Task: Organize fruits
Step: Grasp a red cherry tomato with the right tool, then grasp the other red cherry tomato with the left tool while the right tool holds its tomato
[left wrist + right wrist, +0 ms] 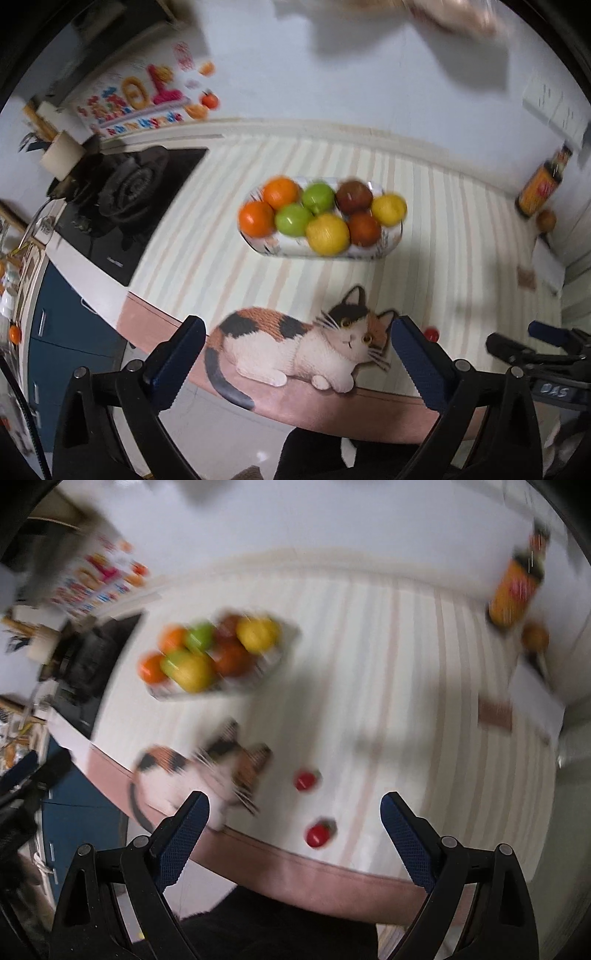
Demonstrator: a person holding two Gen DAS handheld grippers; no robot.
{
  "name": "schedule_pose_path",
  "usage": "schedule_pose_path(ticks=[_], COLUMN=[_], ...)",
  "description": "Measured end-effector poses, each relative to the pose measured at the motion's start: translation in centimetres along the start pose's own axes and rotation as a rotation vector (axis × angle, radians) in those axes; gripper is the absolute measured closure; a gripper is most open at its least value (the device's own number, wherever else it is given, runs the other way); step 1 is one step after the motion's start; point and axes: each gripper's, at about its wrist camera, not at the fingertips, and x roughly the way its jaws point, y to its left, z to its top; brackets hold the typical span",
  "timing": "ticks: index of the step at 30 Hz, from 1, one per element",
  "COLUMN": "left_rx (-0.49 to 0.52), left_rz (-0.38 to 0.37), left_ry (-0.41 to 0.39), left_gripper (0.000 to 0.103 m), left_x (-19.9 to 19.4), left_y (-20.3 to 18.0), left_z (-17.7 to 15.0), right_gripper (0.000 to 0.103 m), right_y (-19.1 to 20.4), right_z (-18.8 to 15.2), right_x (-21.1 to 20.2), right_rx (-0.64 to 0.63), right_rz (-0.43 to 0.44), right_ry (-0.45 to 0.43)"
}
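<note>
An oval patterned tray (pixel 280 249) sits mid-counter on the striped mat and holds oranges (pixel 256 218), green apples (pixel 293 219), yellow fruits (pixel 327 234) and dark red fruits (pixel 364 229). The tray also shows, blurred, in the right wrist view (pixel 273 661). Two small red fruits (pixel 306 781) (pixel 318 835) lie on the mat near its front edge; one shows in the left wrist view (pixel 431 334). My left gripper (pixel 297 354) is open and empty, above the front edge over the cat picture. My right gripper (pixel 295 825) is open and empty, above the nearer small red fruit.
A gas stove (pixel 125 199) is at the left with a paper roll (pixel 61 157) behind it. An orange-labelled bottle (pixel 541 184) and a small round orange fruit (pixel 546 220) stand at the back right by the wall. Blue cabinets (pixel 66 332) are below the counter.
</note>
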Motion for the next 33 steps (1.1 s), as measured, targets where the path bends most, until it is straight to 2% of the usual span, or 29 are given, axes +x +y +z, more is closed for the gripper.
schedule_pose_path(ticks=[1, 3, 8, 10, 13, 18, 24, 33], left_rx=[0.02, 0.051, 0.125, 0.144, 0.164, 0.172, 0.172, 0.223], left_rz=[0.006, 0.009, 0.022, 0.028, 0.031, 0.028, -0.005, -0.129], left_ry=[0.022, 0.061, 0.14, 0.165, 0.194, 0.221, 0.236, 0.311], left_gripper=[0.0, 0.0, 0.0, 0.0, 0.0, 0.0, 0.0, 0.0], left_x=[1.2, 2.9, 6.4, 7.4, 8.5, 9.8, 11.1, 14.6], left_y=[-0.8, -2.1, -4.5, -5.1, -5.7, -6.4, -7.9, -13.3], left_z=[-0.1, -0.2, -0.8, -1.1, -1.4, -1.5, -0.6, -0.2], right_gripper=[0.008, 0.019, 0.034, 0.036, 0.045, 0.07, 0.07, 0.07], right_y=[-0.6, -2.1, -3.9, -3.9, -3.4, -3.0, -4.9, -10.6], right_z=[-0.2, -0.9, -2.5, -2.9, -3.1, -3.2, -2.5, -1.3], right_x=[1.3, 4.4, 9.9, 11.0, 12.4, 13.2, 11.6, 9.4], right_rx=[0.017, 0.06, 0.133, 0.135, 0.13, 0.1, 0.135, 0.242], right_rz=[0.004, 0.025, 0.087, 0.093, 0.089, 0.08, 0.071, 0.035], right_ry=[0.027, 0.093, 0.201, 0.219, 0.248, 0.247, 0.203, 0.157])
